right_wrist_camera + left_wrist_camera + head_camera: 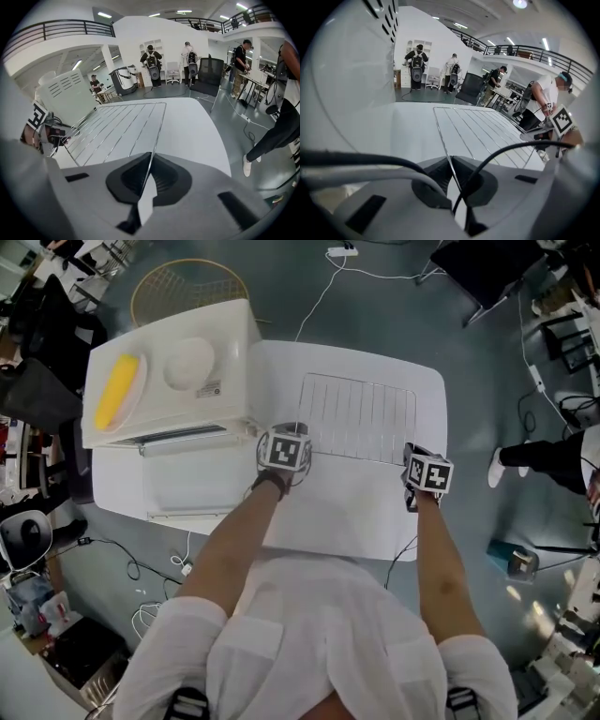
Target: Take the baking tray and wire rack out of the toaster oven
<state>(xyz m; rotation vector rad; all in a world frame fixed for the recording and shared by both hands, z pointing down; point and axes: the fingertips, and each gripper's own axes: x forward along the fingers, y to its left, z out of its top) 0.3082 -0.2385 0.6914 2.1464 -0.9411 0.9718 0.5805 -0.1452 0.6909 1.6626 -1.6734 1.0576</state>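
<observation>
Left gripper (450,165) is clenched on the wire rack (358,416) at its 7 o'clock corner. The right gripper (149,164) grasps the 5 o'clock corner. The rack is over the white table (328,517), at 3 o'clock from the toaster oven (169,371).

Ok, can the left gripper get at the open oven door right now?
Probably not yet: the left gripper is shut on the wire rack, as is the right gripper. The oven door lies open beside it, nothing between, so releasing the rack frees it.

No legible text, label or number anywhere.
</observation>
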